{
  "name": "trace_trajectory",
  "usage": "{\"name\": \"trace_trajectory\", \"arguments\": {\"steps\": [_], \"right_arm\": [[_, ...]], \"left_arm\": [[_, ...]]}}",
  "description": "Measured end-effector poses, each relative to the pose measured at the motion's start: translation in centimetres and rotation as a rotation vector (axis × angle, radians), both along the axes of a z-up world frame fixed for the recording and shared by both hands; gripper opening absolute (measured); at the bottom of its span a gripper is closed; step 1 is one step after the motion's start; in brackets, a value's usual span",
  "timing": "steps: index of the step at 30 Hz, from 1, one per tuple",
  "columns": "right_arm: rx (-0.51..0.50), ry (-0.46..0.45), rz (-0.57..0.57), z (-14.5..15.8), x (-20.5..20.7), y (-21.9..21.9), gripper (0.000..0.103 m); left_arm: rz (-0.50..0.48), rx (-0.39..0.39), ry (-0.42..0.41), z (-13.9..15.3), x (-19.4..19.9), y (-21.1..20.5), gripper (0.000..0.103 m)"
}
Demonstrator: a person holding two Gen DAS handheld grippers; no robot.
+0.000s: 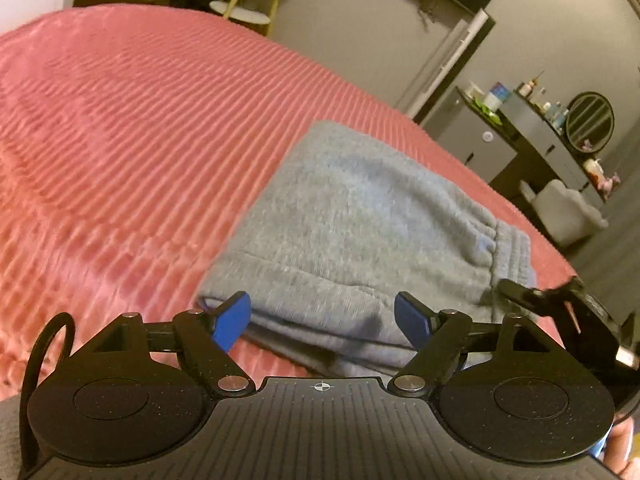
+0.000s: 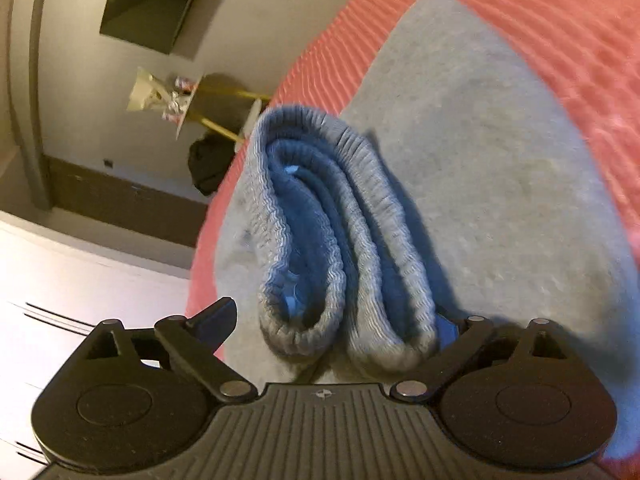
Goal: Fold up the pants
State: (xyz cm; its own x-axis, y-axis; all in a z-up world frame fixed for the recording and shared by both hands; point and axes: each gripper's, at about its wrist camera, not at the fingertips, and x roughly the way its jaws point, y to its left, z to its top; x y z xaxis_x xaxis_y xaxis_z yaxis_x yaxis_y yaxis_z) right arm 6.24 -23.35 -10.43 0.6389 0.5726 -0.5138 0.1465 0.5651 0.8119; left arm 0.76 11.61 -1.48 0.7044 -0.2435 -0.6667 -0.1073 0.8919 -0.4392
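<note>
The grey sweatpants (image 1: pixel 360 216) lie folded into a thick rectangle on the pink ribbed bedcover (image 1: pixel 140 140). My left gripper (image 1: pixel 322 320) is open, its blue pads astride the near folded edge and not pressing on it. At the right end of the bundle, one black finger (image 1: pixel 520 292) of my right gripper shows beside the waistband. In the right wrist view the stacked ribbed waistband layers (image 2: pixel 320 240) stand between the jaws of my right gripper (image 2: pixel 330 324), which is open. Its left finger is clear of the cloth; its right pad is half hidden behind the waistband.
The bed's edge runs close behind the pants. Beyond it stand a dark dresser (image 1: pixel 532 136) with bottles and a round mirror, and a white seat (image 1: pixel 568 212). A yellow-legged stool (image 1: pixel 240 12) is at the far side, and white drawers (image 2: pixel 80 300) are below the bed's edge.
</note>
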Motion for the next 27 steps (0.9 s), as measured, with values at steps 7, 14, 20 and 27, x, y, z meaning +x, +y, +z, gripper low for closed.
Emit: {"name": "trace_trajectory", "arguments": {"steps": [7, 14, 20, 27], "right_arm": [[-0.148, -0.050, 0.051, 2.4, 1.3, 2.7, 0.061], [-0.199, -0.099, 0.070, 5.3, 2.3, 4.8, 0.046], [-0.121, -0.288, 0.025, 12.0, 0.9, 4.1, 0.043], [-0.073, -0.354, -0.014, 15.2, -0.5, 2.9, 0.043]], "left_arm": [[0.008, 0.013, -0.010, -0.4, 0.1, -1.1, 0.080], [0.044, -0.037, -0.002, -0.4, -0.2, -0.6, 0.079], [-0.047, 0.045, -0.030, 0.1, -0.7, -2.3, 0.076], [-0.076, 0.165, 0.087, -0.8, 1.0, -4.0, 0.075]]}}
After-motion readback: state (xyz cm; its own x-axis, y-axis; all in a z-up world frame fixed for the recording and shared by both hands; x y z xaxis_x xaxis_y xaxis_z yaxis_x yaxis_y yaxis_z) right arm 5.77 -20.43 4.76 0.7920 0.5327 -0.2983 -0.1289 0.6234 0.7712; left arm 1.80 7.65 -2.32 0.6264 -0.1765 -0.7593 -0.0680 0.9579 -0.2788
